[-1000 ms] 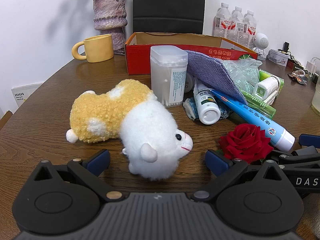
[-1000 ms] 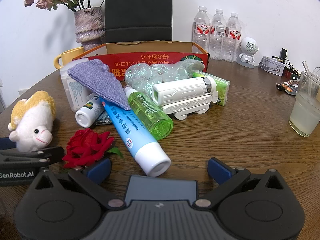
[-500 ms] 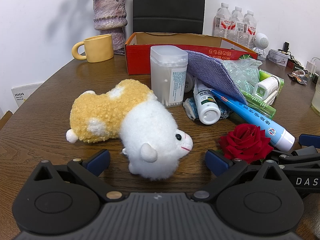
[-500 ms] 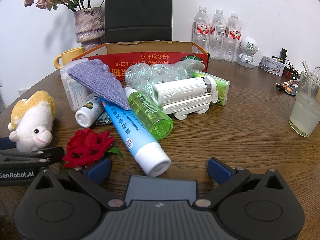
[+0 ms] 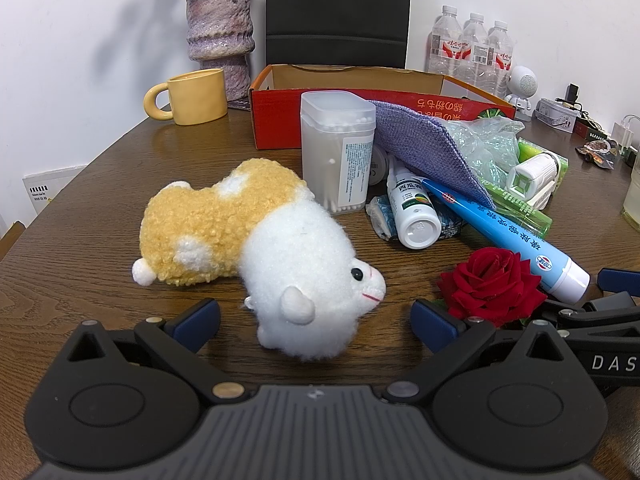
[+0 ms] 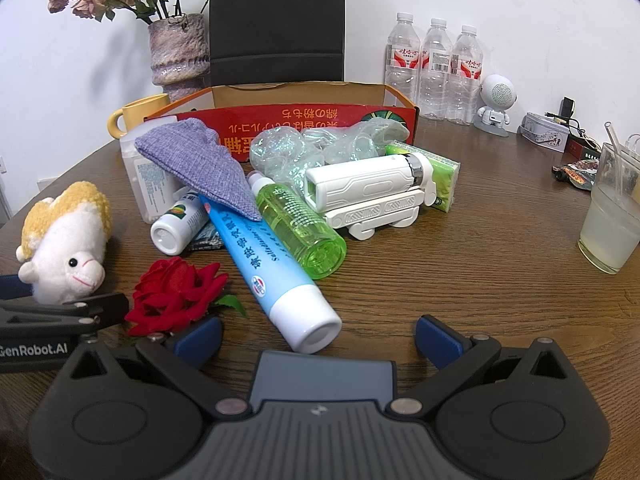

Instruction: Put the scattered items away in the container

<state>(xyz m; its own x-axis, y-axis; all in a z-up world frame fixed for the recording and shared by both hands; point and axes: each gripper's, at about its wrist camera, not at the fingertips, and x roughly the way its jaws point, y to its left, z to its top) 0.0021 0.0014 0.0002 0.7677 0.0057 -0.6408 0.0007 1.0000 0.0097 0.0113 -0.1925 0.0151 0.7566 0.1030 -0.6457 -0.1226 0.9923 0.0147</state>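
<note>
- Nothing has moved since a second ago; both grippers stay low over the table [image 5: 100, 184]
- Left gripper [image 5: 316, 316] spread wide, flanking the plush sheep [image 5: 280, 256]; right gripper [image 6: 318, 330] released, empty
- Red box [image 5: 280, 120] sits behind the pile

No change over the last second in either wrist view: both tools and every item on the counter sit exactly where they were, nothing picked up or shifted.

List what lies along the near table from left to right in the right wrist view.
Plush sheep → red rose → blue tube → green bottle → glass of drink.
</note>
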